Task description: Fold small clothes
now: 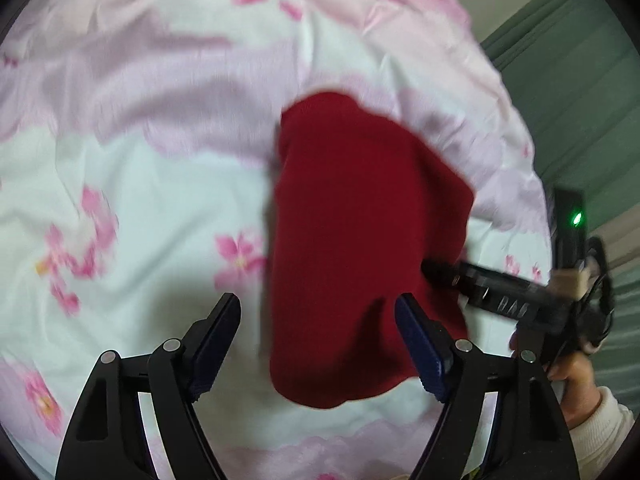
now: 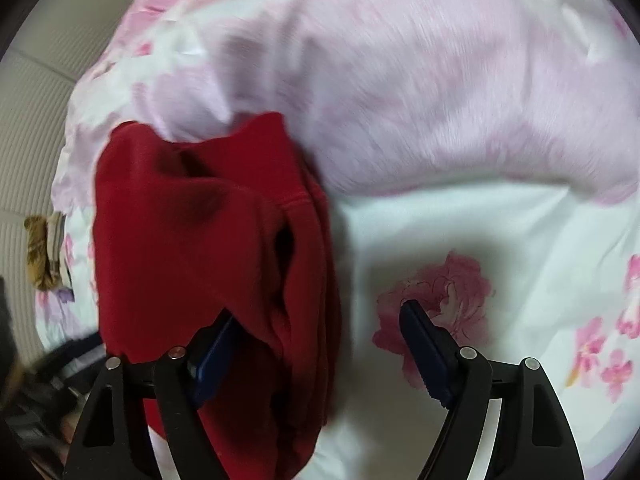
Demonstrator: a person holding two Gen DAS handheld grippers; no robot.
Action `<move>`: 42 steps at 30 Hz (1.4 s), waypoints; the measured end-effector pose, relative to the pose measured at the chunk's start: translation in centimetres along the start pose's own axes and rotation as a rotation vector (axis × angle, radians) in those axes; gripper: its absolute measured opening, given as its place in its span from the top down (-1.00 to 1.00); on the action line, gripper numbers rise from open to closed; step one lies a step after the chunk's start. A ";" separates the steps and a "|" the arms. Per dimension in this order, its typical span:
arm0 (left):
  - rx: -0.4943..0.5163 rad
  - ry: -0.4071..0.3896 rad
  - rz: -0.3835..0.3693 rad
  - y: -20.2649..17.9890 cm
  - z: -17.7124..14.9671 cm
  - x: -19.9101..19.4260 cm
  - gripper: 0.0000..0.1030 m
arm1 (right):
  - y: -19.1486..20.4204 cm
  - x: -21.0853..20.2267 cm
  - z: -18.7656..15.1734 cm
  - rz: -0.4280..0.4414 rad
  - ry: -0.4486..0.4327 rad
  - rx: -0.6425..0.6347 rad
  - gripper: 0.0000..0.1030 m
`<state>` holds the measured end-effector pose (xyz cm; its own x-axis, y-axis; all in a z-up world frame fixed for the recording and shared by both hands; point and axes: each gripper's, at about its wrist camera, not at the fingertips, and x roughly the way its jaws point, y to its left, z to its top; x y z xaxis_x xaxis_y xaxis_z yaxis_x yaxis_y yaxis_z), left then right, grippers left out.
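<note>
While both views are smeared by motion blur, I can still read the layout from the bed's quilt (image 1: 160, 208), a soft, wrinkled white and pale-pink cover printed with pink flowers that fills nearly everything I see. Lying on that quilt is the red garment (image 1: 360, 240), a small, matte knit piece bunched into an oblong; from the right wrist camera it shows thick overlapping layers, a stitched seam and a dark opening along one edge.

My left claw (image 1: 318, 344) hangs above the quilt with its jaws apart and nothing between them; the garment's near end sits just ahead, between the fingers and leaning toward the right one, and its long axis runs away from the claw, up the quilt. My right claw (image 2: 320, 344) is also spread wide. Its left finger (image 2: 218, 354) is tucked under or into the garment's folds, while the other stands over bare quilt and a printed rose, so nothing is pinched. Seen from the left wrist camera, that right claw reaches in from the quilt's right side and touches the garment's edge.

I judge the right claw nearer for a grip, since cloth already drapes over one finger; closing there should catch several layers.
</note>
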<state>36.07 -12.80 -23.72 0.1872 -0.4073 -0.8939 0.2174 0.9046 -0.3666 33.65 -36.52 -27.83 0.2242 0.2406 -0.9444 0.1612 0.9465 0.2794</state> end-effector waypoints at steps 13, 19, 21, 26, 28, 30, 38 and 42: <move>-0.120 0.111 -0.256 2.6 4.5 7.0 -0.56 | -3.6 3.1 -0.5 0.234 0.031 0.160 -0.35; -0.217 0.132 -0.365 4.0 4.6 9.5 -0.56 | -4.8 4.1 -0.1 0.263 0.043 0.173 -0.35; -0.232 0.143 -0.375 3.9 4.7 10.4 -0.56 | -4.6 4.8 0.4 0.272 0.050 0.187 -0.35; -0.205 0.172 -0.318 2.6 5.8 11.3 -0.53 | -5.1 5.7 1.7 0.278 0.062 0.209 -0.35; -0.195 0.175 -0.316 2.3 5.7 10.6 -0.43 | -5.0 5.5 1.9 0.269 0.061 0.211 -0.12; -0.180 0.172 -0.311 2.1 5.6 10.0 -0.34 | -5.0 4.7 1.6 0.314 0.061 0.221 0.09; -0.114 0.096 -0.322 0.6 4.6 4.1 -0.16 | -3.2 -0.7 0.2 0.267 -0.024 0.148 0.39; -0.100 0.040 -0.325 0.2 3.3 -0.9 -0.15 | -1.8 -4.6 -1.6 0.290 -0.089 0.120 0.39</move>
<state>39.16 -12.66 -22.14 0.0852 -0.6725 -0.7352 0.1638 0.7373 -0.6554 30.80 -38.97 -24.25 0.3600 0.4718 -0.8049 0.1892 0.8079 0.5582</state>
